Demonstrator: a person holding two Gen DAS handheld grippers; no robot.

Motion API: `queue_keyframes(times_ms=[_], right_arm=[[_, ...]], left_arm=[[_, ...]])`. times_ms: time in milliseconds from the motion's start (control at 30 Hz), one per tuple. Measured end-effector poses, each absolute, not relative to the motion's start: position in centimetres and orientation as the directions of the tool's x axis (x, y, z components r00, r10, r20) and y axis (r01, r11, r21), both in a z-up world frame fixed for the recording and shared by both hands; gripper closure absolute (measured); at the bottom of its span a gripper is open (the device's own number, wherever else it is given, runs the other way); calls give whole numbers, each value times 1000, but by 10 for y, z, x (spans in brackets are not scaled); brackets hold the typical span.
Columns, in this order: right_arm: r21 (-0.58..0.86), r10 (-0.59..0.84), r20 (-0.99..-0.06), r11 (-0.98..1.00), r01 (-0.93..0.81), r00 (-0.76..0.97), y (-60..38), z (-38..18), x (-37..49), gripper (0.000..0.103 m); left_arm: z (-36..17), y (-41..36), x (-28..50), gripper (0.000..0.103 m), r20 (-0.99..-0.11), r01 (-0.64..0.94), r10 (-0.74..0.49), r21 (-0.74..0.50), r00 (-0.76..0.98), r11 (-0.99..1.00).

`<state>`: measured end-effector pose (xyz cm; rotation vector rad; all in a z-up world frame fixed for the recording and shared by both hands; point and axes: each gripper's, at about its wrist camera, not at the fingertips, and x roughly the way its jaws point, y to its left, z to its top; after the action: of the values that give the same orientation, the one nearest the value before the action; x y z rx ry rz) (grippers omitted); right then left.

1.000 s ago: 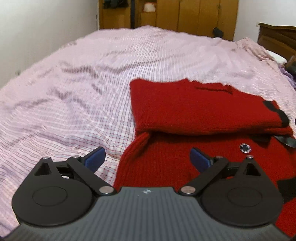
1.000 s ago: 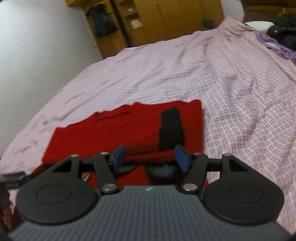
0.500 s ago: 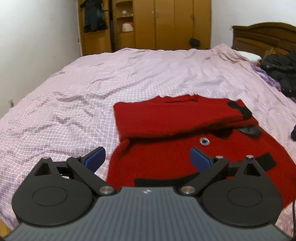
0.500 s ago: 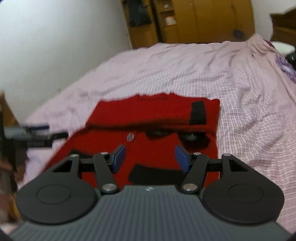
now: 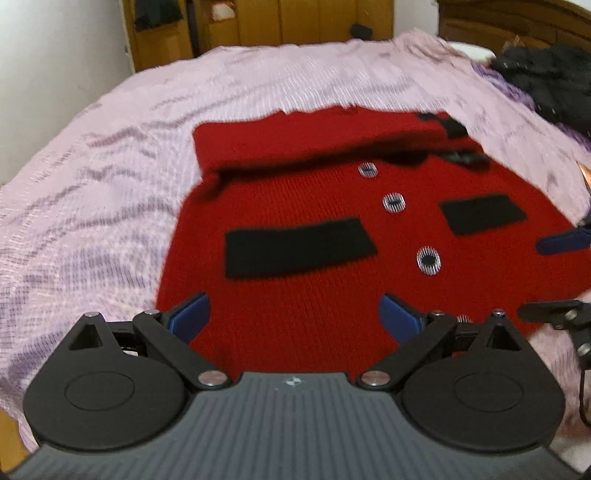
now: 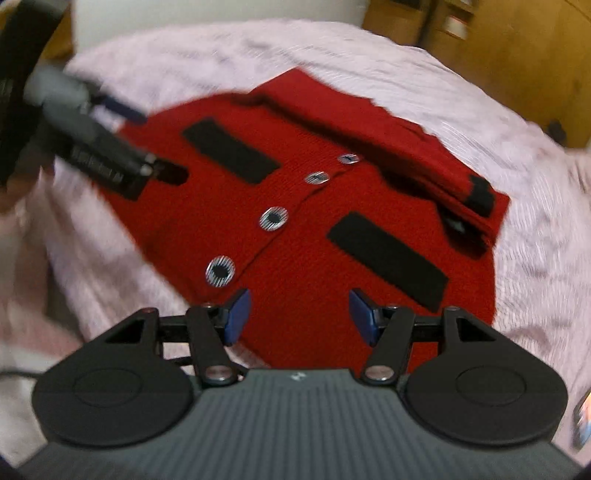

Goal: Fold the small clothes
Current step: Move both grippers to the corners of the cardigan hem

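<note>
A small red knitted cardigan with black pocket strips and round buttons lies on the bed, its far part folded over toward me. It also shows in the right wrist view. My left gripper is open and empty over the near hem on the left side. My right gripper is open and empty over the near hem on the right side. The left gripper also appears at the left of the right wrist view. The right gripper's fingertips show at the right edge of the left wrist view.
The bed has a pink checked sheet, wrinkled all over. Dark clothes lie at the far right near a wooden headboard. Wooden wardrobes stand beyond the bed. A white wall is at the left.
Both grippers have pulled back toward the near hem and tilted down, so the whole cardigan front with pockets and buttons now shows. Both stay open and empty.
</note>
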<state>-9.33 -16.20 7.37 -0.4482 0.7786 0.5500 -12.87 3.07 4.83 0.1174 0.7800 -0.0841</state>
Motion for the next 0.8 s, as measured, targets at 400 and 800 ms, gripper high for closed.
queue_keyframes(times_ms=[400,800], right_arm=[[-277,241,-809,647,-710,536,-134,41,-113,42],[-325,209,-720,741,-587,662,-136,43,-112,42]], left_arm=[[16,30,-146,3,-769,152,-19,102,640,983],[19,25,-150,3,-761,175,-60,71,646,982]])
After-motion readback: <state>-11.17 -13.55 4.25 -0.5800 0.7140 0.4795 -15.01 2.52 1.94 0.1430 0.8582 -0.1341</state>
